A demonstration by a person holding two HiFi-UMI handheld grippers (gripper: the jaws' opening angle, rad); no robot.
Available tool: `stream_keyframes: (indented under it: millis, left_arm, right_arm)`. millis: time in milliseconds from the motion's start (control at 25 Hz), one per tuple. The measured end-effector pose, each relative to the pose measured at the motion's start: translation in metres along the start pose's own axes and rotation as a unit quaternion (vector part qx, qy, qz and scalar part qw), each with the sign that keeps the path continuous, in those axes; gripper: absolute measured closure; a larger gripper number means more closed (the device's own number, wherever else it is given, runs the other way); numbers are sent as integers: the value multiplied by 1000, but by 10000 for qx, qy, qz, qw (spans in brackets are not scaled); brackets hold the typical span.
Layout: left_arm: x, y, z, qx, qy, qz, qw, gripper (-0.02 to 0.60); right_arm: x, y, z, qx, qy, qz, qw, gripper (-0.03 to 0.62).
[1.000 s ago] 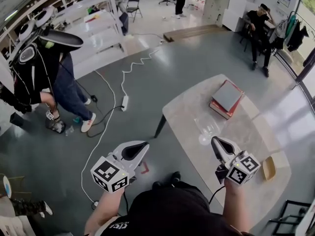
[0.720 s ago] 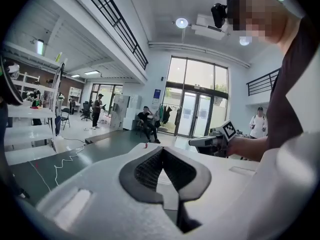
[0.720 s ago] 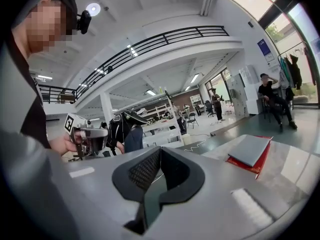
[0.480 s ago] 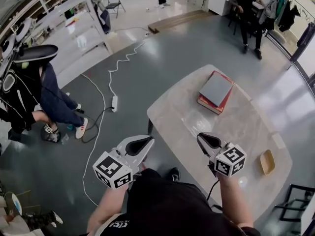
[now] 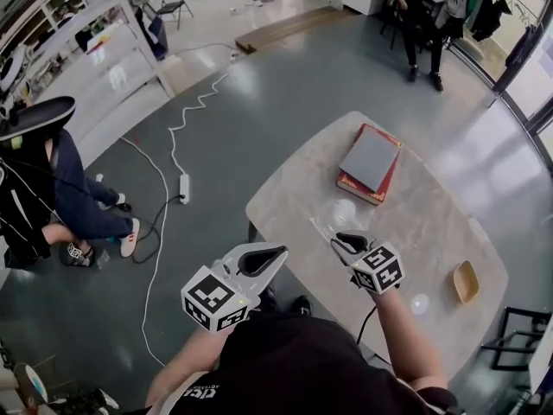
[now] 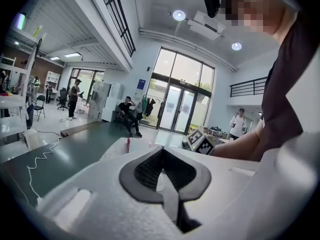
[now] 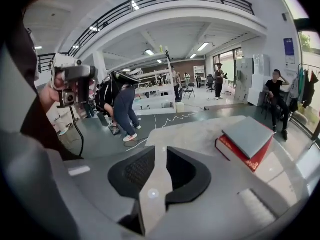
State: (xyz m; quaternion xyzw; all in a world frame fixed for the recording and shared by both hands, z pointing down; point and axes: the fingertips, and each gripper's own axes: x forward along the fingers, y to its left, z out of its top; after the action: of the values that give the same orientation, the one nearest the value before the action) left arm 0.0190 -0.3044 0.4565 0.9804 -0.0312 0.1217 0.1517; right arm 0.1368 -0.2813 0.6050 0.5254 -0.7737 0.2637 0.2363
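Over the table edge, right gripper slightly parted, empty, left gripper closed, red book mostly covered.

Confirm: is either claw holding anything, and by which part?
Nothing is held. The left claw is shut with nothing in it; the right claw is open and empty above the table, short of the books.

No legible lettering anywhere (shirt print too small)

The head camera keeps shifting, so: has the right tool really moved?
Yes. Against the small tan tray on the table, the right tool has moved left, away from it, widening the gap.
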Motion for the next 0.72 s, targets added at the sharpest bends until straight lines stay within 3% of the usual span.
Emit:
stream_keyframes:
  millis: [160,400,720]
  left_arm:
    - [5,10,0,-8,51,-154,9999,578]
    - [-1,35,2,-106,84,-70,9999,578]
    - [-7,52,-10,-267,153,-36,9995,578]
  right_arm:
    - [31,-6,-25,119,482,-7,9988,520]
    - [67,-10,-59,-104,1331,1,9910,499]
    - [97,-22,-94,-76,1896,-70,9818,491]
